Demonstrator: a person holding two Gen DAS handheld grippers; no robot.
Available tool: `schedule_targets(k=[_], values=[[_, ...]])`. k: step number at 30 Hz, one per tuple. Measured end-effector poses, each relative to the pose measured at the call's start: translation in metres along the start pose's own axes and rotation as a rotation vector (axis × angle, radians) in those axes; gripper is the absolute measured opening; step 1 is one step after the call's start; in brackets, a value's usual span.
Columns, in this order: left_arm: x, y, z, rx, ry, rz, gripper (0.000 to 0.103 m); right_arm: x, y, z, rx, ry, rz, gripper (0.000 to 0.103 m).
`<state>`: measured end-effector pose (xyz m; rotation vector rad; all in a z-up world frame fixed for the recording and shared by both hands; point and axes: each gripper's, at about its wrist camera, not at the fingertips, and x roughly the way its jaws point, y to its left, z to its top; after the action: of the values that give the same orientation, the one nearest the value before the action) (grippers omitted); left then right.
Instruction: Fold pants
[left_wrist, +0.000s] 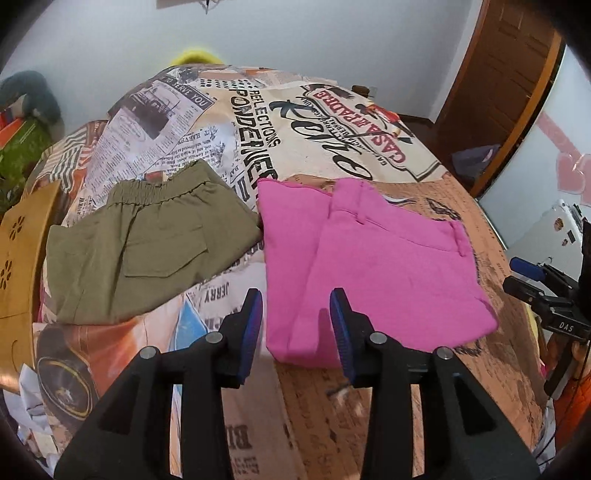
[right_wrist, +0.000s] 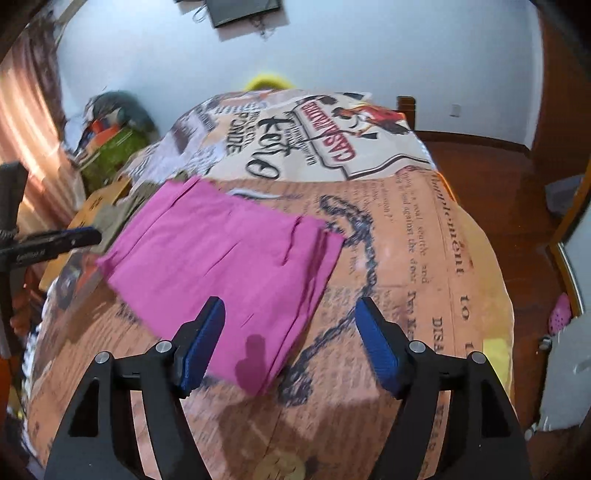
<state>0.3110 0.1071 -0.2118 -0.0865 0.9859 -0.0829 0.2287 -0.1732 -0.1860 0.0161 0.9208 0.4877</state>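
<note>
- The pink pants (left_wrist: 373, 266) lie folded flat on the bed (left_wrist: 369, 406), just ahead of the left gripper (left_wrist: 296, 334); their near edge runs under the gap between its blue fingers (left_wrist: 253, 328).
- In the left wrist view the folded pink piece is about as wide as it is deep, with its waistband end, marked by belt loops, at the far side away from the fingers and its folded edge nearest them.
- The left gripper's fingers stand apart with a moderate gap and nothing between them.
- In the right wrist view the pink pants (right_wrist: 225, 273) lie ahead and to the left of the right gripper (right_wrist: 290, 345), their long side running diagonally from far left to near right.
- The right gripper's fingers (right_wrist: 201, 347) are spread wide and hold nothing; the near corner of the pink cloth lies below the gap.
- Folded olive pants (left_wrist: 147, 247) rest ahead and left of the left fingers, just beside the pink pair, elastic waistband at the far side.
- The bed wears a newspaper-print cover (left_wrist: 236, 122).
- Beyond the bed stand a pale wall (right_wrist: 351, 55), a wooden door (left_wrist: 495, 85) and wood flooring (right_wrist: 487, 155).
</note>
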Motion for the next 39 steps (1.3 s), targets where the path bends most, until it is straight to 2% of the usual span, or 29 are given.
schedule_targets(k=[3, 8, 10, 13, 16, 18, 21, 23, 25, 29, 34, 39], values=[[0.020, -0.002, 0.004, 0.011, 0.018, 0.015, 0.054, 0.017, -0.006, 0.002, 0.026, 0.028, 0.008, 0.070], [0.053, -0.006, 0.009, 0.012, 0.073, -0.002, 0.054, 0.047, -0.011, -0.002, 0.054, 0.092, 0.054, 0.070], [0.058, -0.009, 0.011, 0.018, 0.071, 0.002, 0.054, 0.058, -0.013, -0.001, 0.069, 0.117, 0.090, 0.070], [0.066, -0.009, 0.018, 0.011, 0.066, -0.008, 0.055, 0.061, -0.018, 0.002, 0.090, 0.107, 0.128, 0.070], [0.077, -0.006, 0.023, -0.024, 0.081, -0.048, 0.055, 0.066, -0.020, 0.005, 0.099, 0.101, 0.143, 0.063], [0.084, -0.001, 0.024, -0.059, 0.091, -0.086, 0.054, 0.070, -0.018, 0.008, 0.090, 0.105, 0.161, 0.045], [0.084, 0.002, 0.027, -0.091, 0.087, -0.127, 0.040, 0.074, -0.015, 0.011, 0.084, 0.109, 0.179, 0.037], [0.079, -0.005, 0.027, -0.066, 0.072, -0.109, 0.030, 0.073, -0.014, 0.013, 0.079, 0.105, 0.180, 0.027], [0.073, -0.011, 0.028, -0.033, 0.060, -0.070, 0.012, 0.068, -0.012, 0.014, 0.064, 0.087, 0.164, 0.020], [0.055, -0.018, 0.028, 0.001, 0.037, -0.066, 0.009, 0.051, -0.004, 0.020, 0.034, 0.053, 0.159, 0.013], [0.020, -0.022, 0.025, 0.030, -0.021, -0.045, 0.009, 0.022, 0.021, 0.032, -0.043, -0.005, 0.151, 0.012], [-0.024, -0.005, 0.029, 0.004, -0.109, -0.026, 0.009, 0.000, 0.047, 0.049, -0.093, -0.060, 0.157, 0.012]])
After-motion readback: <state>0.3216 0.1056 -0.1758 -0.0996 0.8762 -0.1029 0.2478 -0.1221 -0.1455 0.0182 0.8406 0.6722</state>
